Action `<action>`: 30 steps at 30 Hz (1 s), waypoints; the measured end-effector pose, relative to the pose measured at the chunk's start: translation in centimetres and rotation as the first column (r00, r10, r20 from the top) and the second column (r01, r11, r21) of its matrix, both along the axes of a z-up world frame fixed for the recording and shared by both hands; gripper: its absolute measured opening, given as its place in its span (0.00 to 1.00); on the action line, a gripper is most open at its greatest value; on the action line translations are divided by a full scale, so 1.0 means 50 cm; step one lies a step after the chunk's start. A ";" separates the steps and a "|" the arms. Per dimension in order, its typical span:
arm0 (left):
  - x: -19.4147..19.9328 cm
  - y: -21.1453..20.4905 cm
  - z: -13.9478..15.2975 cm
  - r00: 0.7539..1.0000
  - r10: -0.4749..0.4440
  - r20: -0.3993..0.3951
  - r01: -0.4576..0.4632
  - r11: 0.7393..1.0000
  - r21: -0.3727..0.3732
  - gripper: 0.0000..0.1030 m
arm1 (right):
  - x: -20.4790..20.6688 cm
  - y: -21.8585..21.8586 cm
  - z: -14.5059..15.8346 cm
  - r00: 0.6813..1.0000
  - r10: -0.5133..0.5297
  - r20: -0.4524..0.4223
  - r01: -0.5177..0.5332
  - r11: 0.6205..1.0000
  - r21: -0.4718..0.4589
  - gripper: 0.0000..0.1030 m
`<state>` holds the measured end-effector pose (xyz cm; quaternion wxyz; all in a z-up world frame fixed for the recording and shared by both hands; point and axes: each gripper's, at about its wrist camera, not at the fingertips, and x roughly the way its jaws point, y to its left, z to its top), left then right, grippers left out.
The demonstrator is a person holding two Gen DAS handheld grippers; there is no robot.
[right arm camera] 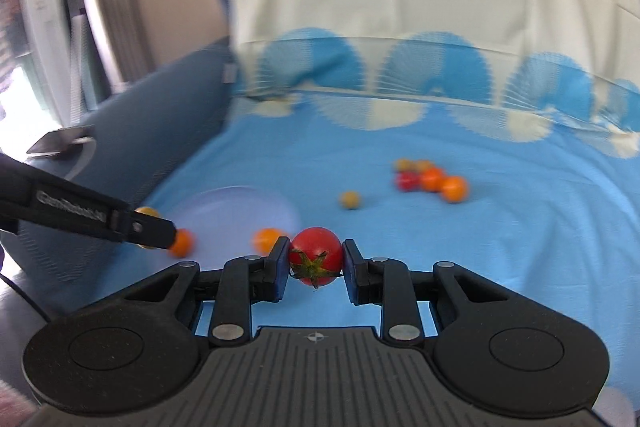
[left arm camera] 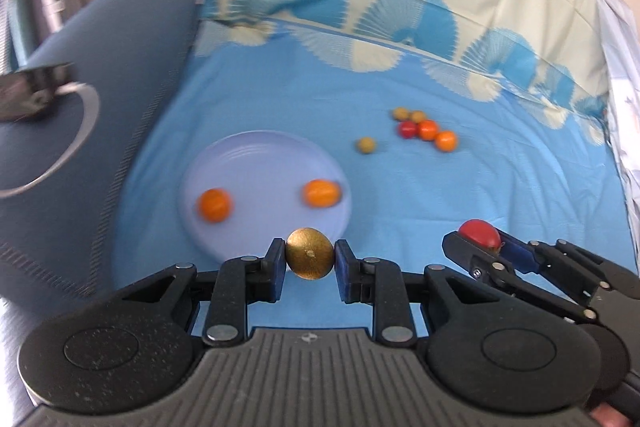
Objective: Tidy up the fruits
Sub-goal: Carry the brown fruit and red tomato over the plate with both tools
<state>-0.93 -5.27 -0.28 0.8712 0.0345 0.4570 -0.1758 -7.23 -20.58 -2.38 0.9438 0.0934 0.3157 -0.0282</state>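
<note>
Basically: both hands loaded, heading for the plate point(left arm camera: 224, 163).
Left hand-held gripper point(left arm camera: 310, 261) is clamped on a golden-brown fruit point(left arm camera: 310, 253) at the plate's near rim; right hand-held gripper point(right arm camera: 316, 261) is clamped on a red tomato point(right arm camera: 316, 253), right of the plate. Two orange fruits point(left arm camera: 215, 205) sit on the plate; loose cluster point(left arm camera: 424, 129) waits far right of it on the bed point(left arm camera: 440, 207).

two fruits point(left arm camera: 215, 205) on plate point(left arm camera: 260, 163), pile point(left arm camera: 426, 129) right

Red tomato point(right arm camera: 315, 255), lavender plate point(left arm camera: 256, 163), blue fan-patterned sheet point(left arm camera: 460, 187)
</note>
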 end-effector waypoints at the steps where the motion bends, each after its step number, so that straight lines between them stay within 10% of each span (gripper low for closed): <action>1: -0.008 0.018 0.004 1.000 0.016 0.004 -0.016 1.000 -0.001 0.27 | -0.005 0.022 0.009 1.000 0.024 0.006 -0.024 1.000 0.002 0.28; 30: -0.055 0.171 0.051 0.989 0.137 0.050 -0.132 0.987 -0.096 0.27 | -0.059 0.167 0.067 0.987 0.161 0.011 -0.159 0.981 -0.109 0.28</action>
